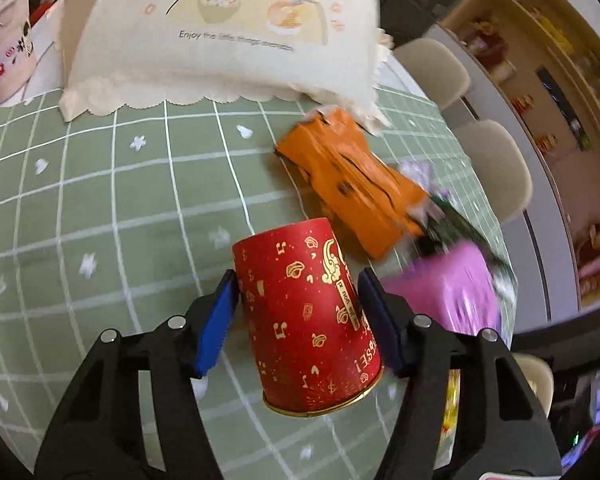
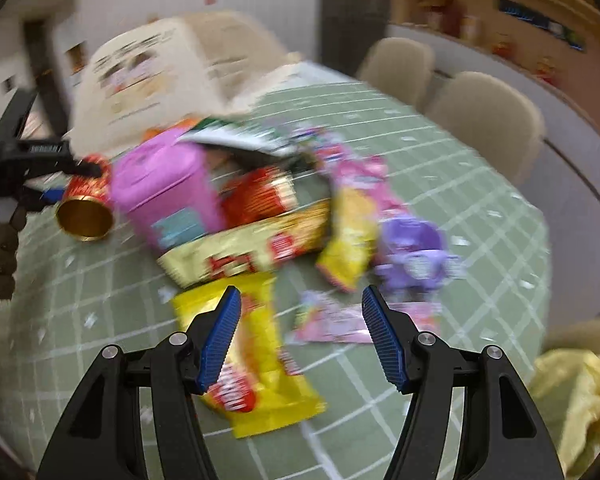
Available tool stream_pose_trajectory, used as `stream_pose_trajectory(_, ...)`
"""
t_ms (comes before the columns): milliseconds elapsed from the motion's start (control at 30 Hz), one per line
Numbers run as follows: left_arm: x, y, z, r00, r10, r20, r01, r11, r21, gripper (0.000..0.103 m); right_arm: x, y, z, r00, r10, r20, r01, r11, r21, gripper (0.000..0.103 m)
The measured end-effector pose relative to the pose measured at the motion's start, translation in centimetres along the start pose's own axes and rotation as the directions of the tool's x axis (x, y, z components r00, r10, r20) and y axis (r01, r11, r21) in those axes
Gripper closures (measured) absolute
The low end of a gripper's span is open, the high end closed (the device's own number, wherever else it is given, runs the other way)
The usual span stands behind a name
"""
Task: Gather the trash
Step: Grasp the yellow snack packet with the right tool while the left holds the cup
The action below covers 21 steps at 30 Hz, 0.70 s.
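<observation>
Currently, far left of the bench [image 1: 100, 184]: cream paper bag [image 1: 220, 40] standing, likely the trash target, though its opening isn't visible. Left claw [image 1: 298, 312] is pinching the red cup [image 1: 308, 320] across its wall, both blue pads touching, cup tilted with the gold rim toward the camera; the right wrist view shows that cup [image 2: 86, 208] lifted at the left end of the pile. Next right: orange wrapper [image 1: 348, 184], then pink box [image 1: 452, 292] just beside the cup. Right claw [image 2: 300, 332] is spread, holding nothing, hovering over the yellow snack bag [image 2: 260, 360] with a pink wrapper [image 2: 340, 324] near its right pad; purple wrapper [image 2: 412, 252] farther right. Heavy blur, so finer relations in the pile are unclear. My read: carry the cup to the bag without squeezing harder, paper walls crush easily. Keep it clear of the pink box. For the right claw, centre on the yellow bag alone and close low on a raised fold.
</observation>
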<state>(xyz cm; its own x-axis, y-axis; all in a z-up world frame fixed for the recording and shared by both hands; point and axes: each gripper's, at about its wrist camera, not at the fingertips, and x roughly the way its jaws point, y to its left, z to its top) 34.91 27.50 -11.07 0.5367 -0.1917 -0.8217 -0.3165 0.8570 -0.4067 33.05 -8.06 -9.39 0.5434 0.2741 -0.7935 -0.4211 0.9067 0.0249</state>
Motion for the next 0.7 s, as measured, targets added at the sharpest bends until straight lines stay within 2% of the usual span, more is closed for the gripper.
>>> stream_pose_trajectory(133, -2.5, -1.2, -3.6, 1.0, 0.02, 0.021, -0.021, 0.999, 0.046, 0.045, 1.2, 0.9, -1.1, 0.993, 0.103, -0.061, -0.108, 0.991, -0.078, 0.043)
stream_pose_trajectory(200, -3.6, -1.5, -5.6, 0.999, 0.036, 0.031, -0.038, 0.999, 0.035, 0.045, 1.9, 1.3, -1.5, 0.988, 0.129, -0.09, -0.139, 0.984, -0.11, 0.043)
stream_pose_trajectory(300, -4.9, -2.0, -8.4, 0.997, 0.064, 0.05, -0.065, 0.998, 0.01, 0.045, 2.8, 1.6, -2.3, 0.987, 0.127, -0.098, -0.142, 0.975, -0.171, 0.043)
stream_pose_trajectory(500, -7.1, -3.5, -12.2, 0.991, 0.103, 0.08, -0.099, 0.994, -0.044, 0.045, 4.3, -0.2, -2.3, 0.971, 0.2, -0.13, -0.219, 0.965, -0.147, 0.043)
stream_pose_trajectory(567, -7.8, -4.4, -13.5, 0.986, 0.136, 0.096, -0.131, 0.99, -0.051, 0.045, 4.5, -0.7, -2.3, 0.968, 0.217, -0.127, -0.236, 0.958, -0.164, 0.05)
stream_pose_trajectory(633, -8.5, -5.3, -14.8, 0.981, 0.166, 0.102, -0.162, 0.986, -0.048, 0.045, 4.6, -0.9, -2.2, 0.953, 0.269, -0.141, -0.29, 0.943, -0.165, 0.084)
stream_pose_trajectory(700, -9.1, -6.3, -15.9, 0.976, 0.188, 0.108, -0.186, 0.982, -0.025, 0.045, 4.3, -1.3, -2.2, 0.949, 0.278, -0.151, -0.301, 0.94, -0.163, 0.089)
